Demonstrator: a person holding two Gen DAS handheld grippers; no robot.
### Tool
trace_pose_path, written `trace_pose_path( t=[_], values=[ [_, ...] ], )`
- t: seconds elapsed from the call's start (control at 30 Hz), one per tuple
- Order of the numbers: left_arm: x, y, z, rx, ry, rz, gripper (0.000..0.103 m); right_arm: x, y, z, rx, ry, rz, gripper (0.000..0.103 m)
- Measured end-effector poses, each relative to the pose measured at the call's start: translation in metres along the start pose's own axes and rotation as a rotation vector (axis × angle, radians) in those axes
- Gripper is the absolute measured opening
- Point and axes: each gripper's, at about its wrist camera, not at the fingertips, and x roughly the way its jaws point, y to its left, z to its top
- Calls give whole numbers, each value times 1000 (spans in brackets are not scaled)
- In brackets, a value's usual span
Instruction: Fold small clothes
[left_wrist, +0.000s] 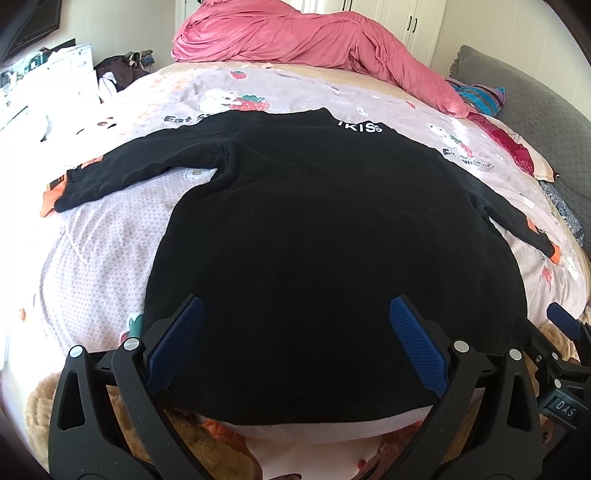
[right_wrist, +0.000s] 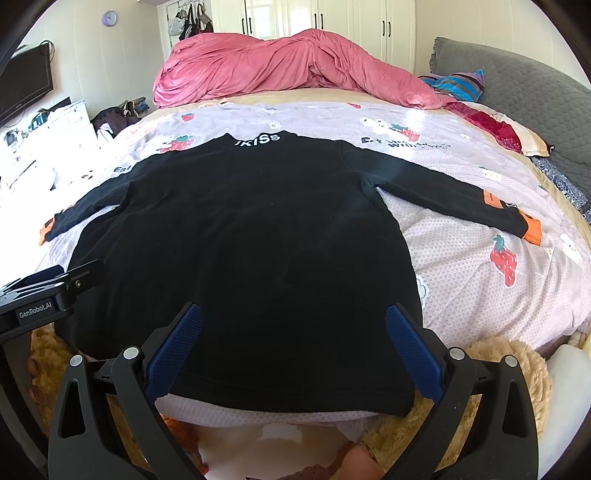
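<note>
Left gripper (left_wrist: 295, 347), as I see it from its own wrist camera, has its blue-padded fingers (left_wrist: 181, 343) spread wide, one to each side of the lower body of the black long-sleeved top (left_wrist: 314, 240); nothing is held between them. Whether the pads touch the cloth I cannot tell. My right gripper (right_wrist: 293, 347) stands likewise agape, above the hem of the same top, its fingers (right_wrist: 412, 350) apart and gripping nothing. The left gripper also shows at the left edge of the right wrist view, just beside the top's lower left side.

The black long-sleeved top, taken here as the landmark, lies flat on the bed, hem toward me, collar away, white lettering (right_wrist: 258, 140) at the collar. Both sleeves are stretched out sideways, each ending in an orange cuff (right_wrist: 532, 230); the right sleeve carries an orange patch near the cuff.

Beneath the top is a pale lilac bedsheet (right_wrist: 461, 240) printed with strawberries and cartoon animals. Beyond the collar lies a heaped pink duvet (right_wrist: 288, 62). To the right of the top and farther back are a striped cloth (right_wrist: 458, 85) and a grey quilted headboard (right_wrist: 517, 88). Behind the duvet stand white wardrobe doors (right_wrist: 332, 18). To the left of the top are a white dresser (right_wrist: 55, 129) and a wall-mounted television (right_wrist: 22, 85).
</note>
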Motion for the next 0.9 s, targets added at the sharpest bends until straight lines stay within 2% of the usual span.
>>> trace_pose_path(
  t=[0.43,0.9],
  values=[
    [13,-7,29,0,12,-30,95,7,-13,28,33,-13,-8,99],
    [24,-20,69,18,14,-74,95,23,-30,74,93,-35,-2,99]
  ],
)
